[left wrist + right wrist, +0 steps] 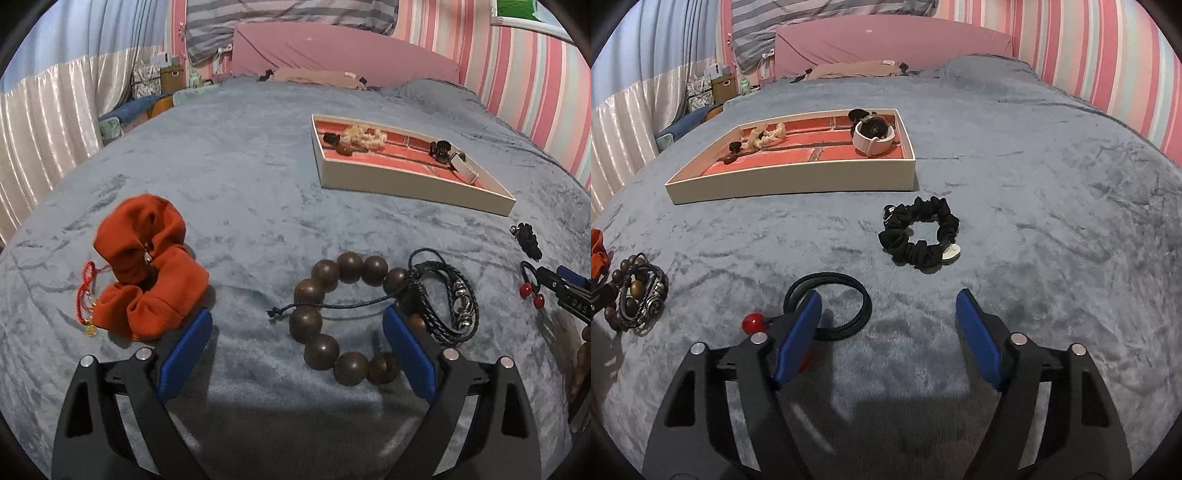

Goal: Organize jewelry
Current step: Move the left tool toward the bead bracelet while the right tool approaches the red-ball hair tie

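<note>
Two grippers hang over a grey-blue bed, both with jaws spread and gripping nothing. The left gripper straddles one wooden bead bracelet, with one black braided bracelet lying across the beads' right side. One orange scrunchie sits just left of its left jaw, one red string bracelet beside that. The right gripper has one dark hair tie with two red beads under its left jaw. One black scrunchie lies ahead, toward the headboard. One cream tray with red compartments lies mid-bed, holding one watch, one pale scrunchie and some small dark pieces.
</note>
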{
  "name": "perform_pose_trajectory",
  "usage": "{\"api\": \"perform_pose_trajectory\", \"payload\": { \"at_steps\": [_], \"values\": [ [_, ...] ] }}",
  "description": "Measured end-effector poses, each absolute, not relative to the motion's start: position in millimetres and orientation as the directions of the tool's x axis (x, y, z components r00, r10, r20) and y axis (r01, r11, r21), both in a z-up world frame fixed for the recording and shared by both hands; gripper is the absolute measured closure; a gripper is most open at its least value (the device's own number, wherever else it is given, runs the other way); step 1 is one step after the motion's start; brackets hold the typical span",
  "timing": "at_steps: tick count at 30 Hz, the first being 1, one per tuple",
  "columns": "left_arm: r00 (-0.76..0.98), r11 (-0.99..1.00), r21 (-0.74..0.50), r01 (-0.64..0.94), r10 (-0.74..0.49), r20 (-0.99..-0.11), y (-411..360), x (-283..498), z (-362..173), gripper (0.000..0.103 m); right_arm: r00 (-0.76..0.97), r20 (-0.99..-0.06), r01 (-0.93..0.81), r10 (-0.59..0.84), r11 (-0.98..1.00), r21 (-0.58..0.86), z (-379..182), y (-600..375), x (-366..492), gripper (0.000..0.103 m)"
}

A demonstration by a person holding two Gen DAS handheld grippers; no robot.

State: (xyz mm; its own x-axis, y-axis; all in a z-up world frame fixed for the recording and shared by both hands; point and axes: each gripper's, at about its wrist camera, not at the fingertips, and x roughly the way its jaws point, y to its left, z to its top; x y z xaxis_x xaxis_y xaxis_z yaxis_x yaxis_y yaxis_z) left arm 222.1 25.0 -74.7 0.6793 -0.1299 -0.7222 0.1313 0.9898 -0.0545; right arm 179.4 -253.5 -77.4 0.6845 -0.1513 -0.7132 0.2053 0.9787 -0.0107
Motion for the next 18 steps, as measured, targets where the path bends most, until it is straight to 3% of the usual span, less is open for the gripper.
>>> {"api": "perform_pose_trajectory", "payload": {
  "at_steps": [4,14,18],
  "values": [
    [0.650,0.988,-0.080,0.129,-0.145,-0.746,27.4,228.5,-80.3,0.012,0.663,-0.735,0.206,-0.143,0.979,-0.005,-84.0,-255.0,186.9,0.040],
    [0.633,0.988,-0.082,0.133,-0.149,-0.760,27.2,229.4,-83.8,0.012,0.658,-0.740,0.207,-0.135,0.978,0.006,-87.0,-257.1,188.6,0.041],
    [0.630,0.987,-0.080,0.140,-0.151,-0.762,26.0,229.9,-84.4,0.022,0.655,-0.743,0.207,-0.139,0.978,-0.001,-87.2,-256.2,189.6,0.043]
  ]
}}
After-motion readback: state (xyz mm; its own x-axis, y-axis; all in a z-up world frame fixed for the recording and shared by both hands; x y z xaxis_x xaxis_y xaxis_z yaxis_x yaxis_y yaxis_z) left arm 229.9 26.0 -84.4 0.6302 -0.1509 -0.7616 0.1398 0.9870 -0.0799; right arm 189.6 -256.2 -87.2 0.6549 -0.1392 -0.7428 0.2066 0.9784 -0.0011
